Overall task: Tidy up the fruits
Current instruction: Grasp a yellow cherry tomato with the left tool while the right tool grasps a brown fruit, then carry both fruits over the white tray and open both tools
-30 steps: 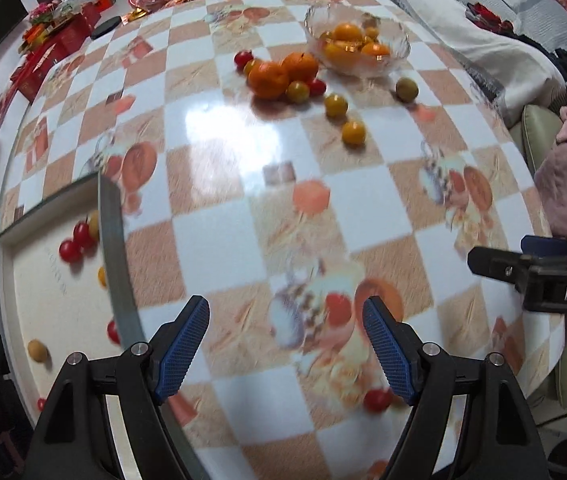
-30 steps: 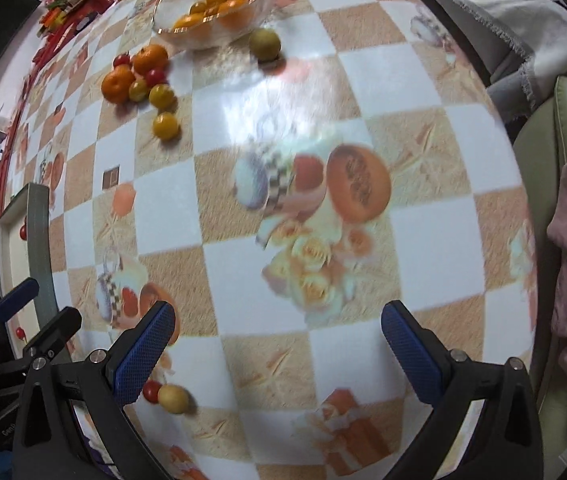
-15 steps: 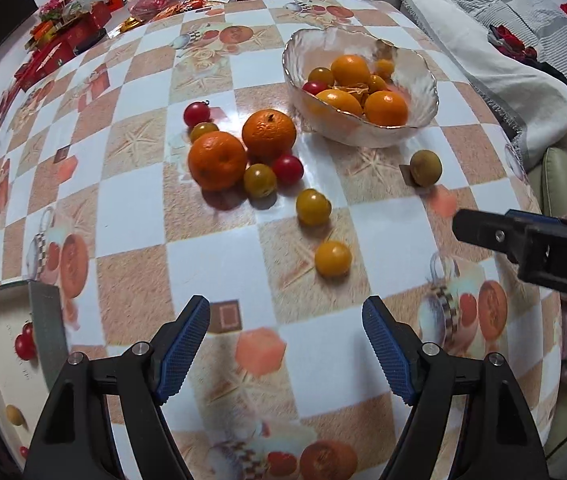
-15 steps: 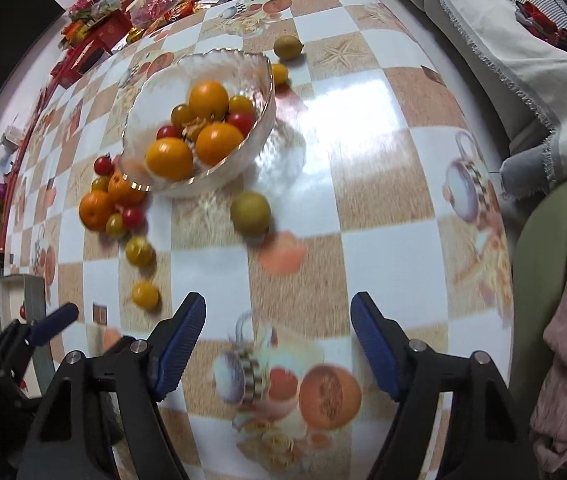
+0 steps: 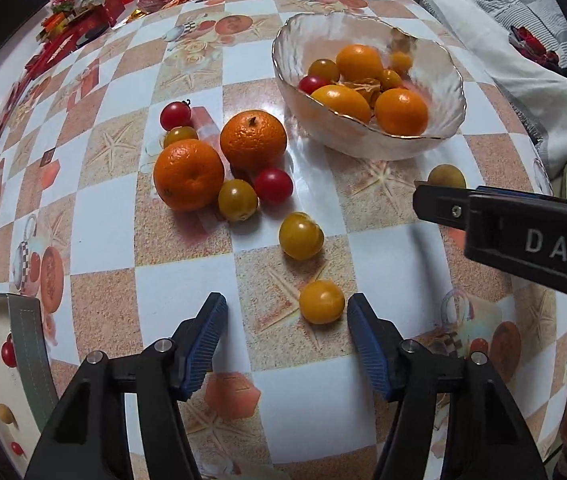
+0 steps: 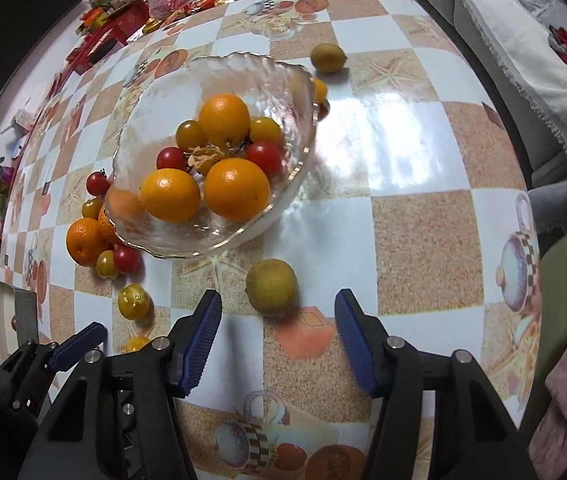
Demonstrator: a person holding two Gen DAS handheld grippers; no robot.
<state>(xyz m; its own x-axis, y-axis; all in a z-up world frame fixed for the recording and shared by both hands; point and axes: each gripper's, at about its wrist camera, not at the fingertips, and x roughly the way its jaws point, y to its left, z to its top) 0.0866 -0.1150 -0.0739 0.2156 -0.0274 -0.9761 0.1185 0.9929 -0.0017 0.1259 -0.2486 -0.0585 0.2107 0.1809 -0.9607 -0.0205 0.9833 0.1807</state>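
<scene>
Beside bowl (image 5: pixel 367 148) — loose oranges (image 5: pixel 188 174), tomatoes (image 5: pixel 273 185)

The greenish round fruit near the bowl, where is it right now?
In the right wrist view the greenish fruit sits on the table just below the glass bowl, in front of the open right tool, not held.

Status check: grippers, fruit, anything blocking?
Left gripper open, yellow tomato just ahead of its fingers. Right gripper open, green fruit at its fingertips. Bowl part-filled. Nothing blocking either.
</scene>
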